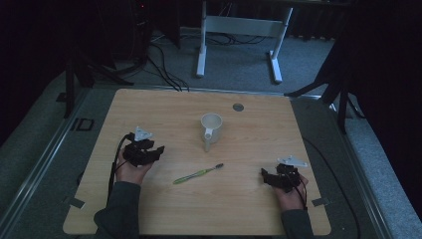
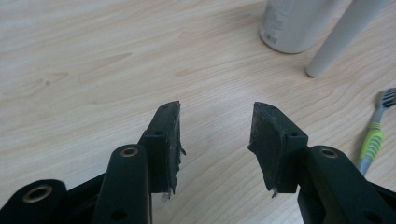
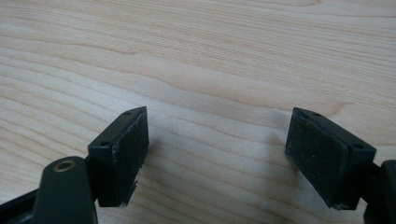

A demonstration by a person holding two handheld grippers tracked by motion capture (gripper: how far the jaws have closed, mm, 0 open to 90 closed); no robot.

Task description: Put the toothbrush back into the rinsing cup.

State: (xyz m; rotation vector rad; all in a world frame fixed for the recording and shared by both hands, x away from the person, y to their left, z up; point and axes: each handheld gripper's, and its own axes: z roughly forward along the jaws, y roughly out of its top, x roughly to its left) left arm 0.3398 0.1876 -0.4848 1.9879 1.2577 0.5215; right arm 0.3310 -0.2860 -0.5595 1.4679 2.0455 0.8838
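Note:
A white mug (image 1: 211, 128) stands near the middle of the wooden table (image 1: 149, 109), its handle toward the front. In the left gripper view the mug (image 2: 294, 23) is at the top right. A green toothbrush (image 1: 198, 173) lies in front of the mug, bristles to the right; it is also at the right edge as the toothbrush (image 2: 373, 135). My left gripper (image 1: 155, 149) rests at the table's left, open, nothing between its fingers (image 2: 163, 140). My right gripper (image 1: 265, 174) sits at the front right, open over bare wood, its pads (image 3: 126, 149) wide apart.
A small grey round disc (image 1: 238, 106) is set in the table near the far edge. Beyond the table stands a white desk frame (image 1: 239, 30) with cables on the grey floor. Dark stands flank the table.

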